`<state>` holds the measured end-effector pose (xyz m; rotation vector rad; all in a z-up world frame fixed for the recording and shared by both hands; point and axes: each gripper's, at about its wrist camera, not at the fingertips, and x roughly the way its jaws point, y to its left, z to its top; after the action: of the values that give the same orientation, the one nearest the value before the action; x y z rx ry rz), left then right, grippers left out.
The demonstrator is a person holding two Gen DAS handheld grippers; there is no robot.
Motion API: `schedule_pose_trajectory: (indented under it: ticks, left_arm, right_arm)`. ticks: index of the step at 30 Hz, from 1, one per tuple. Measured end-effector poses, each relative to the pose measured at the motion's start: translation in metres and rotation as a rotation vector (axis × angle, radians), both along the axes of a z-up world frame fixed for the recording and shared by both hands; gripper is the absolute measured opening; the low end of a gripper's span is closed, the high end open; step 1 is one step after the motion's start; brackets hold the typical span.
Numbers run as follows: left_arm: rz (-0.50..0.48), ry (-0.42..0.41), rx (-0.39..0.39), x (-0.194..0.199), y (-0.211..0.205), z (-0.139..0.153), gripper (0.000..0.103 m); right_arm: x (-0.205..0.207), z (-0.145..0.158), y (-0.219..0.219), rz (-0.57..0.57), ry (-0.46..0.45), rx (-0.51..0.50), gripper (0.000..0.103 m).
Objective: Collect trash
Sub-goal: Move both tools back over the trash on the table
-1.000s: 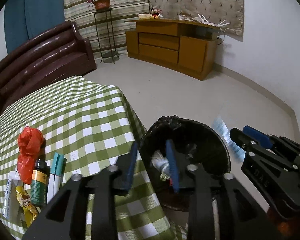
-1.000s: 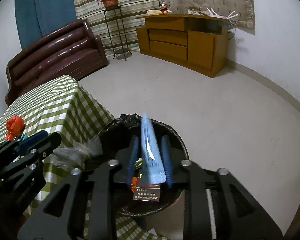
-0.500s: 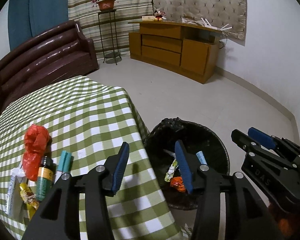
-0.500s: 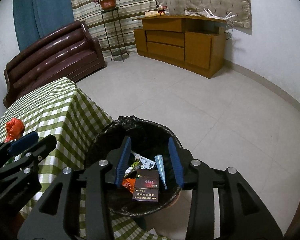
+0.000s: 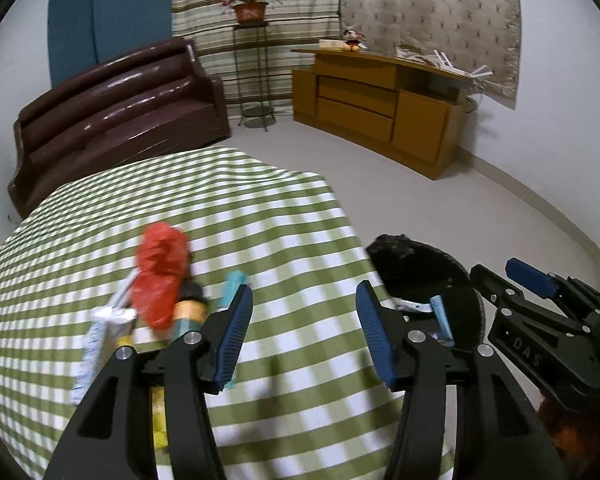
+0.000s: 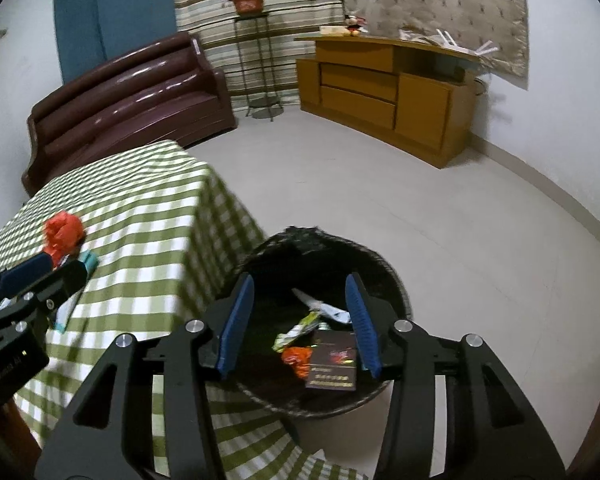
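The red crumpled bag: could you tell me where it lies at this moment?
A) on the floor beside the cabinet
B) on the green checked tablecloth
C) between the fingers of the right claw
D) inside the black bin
B: the red crumpled bag lies on the green checked tablecloth among other litter, apart from the black bin, and the right claw holds nothing.

Bin (image 6: 396, 280) right of table (image 6: 148, 208) (wrappers (image 6: 300, 332) inside)
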<state>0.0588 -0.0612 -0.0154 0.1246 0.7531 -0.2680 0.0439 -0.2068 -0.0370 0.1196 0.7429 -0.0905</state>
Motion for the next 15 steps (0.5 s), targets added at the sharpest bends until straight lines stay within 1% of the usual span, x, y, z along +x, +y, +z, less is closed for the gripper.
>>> schedule_pose_trajectory:
  ticks: [3, 6, 10, 15]
  left_arm:
    - [0.028, -0.005, -0.003, -0.006, 0.017, 0.003, 0.054]
    - [0.061, -0.013, 0.002, -0.010, 0.034, 0.006, 0.058]
    - [0.114, -0.030, 0.009, -0.015, 0.061, 0.009, 0.059]
    - [0.184, -0.027, 0.010, -0.018, 0.093, 0.008, 0.061]
  right_arm:
    - [-0.002, 0.003, 0.016, 0.035, 0.000, -0.007, 0.047]
    - [-0.004, 0.005, 0.031, 0.064, -0.001, -0.011, 0.047]
    - [-0.006, 0.008, 0.052, 0.106, 0.001, -0.015, 0.048]
    - [-0.009, 0.011, 0.077, 0.155, 0.001, -0.017, 0.048]
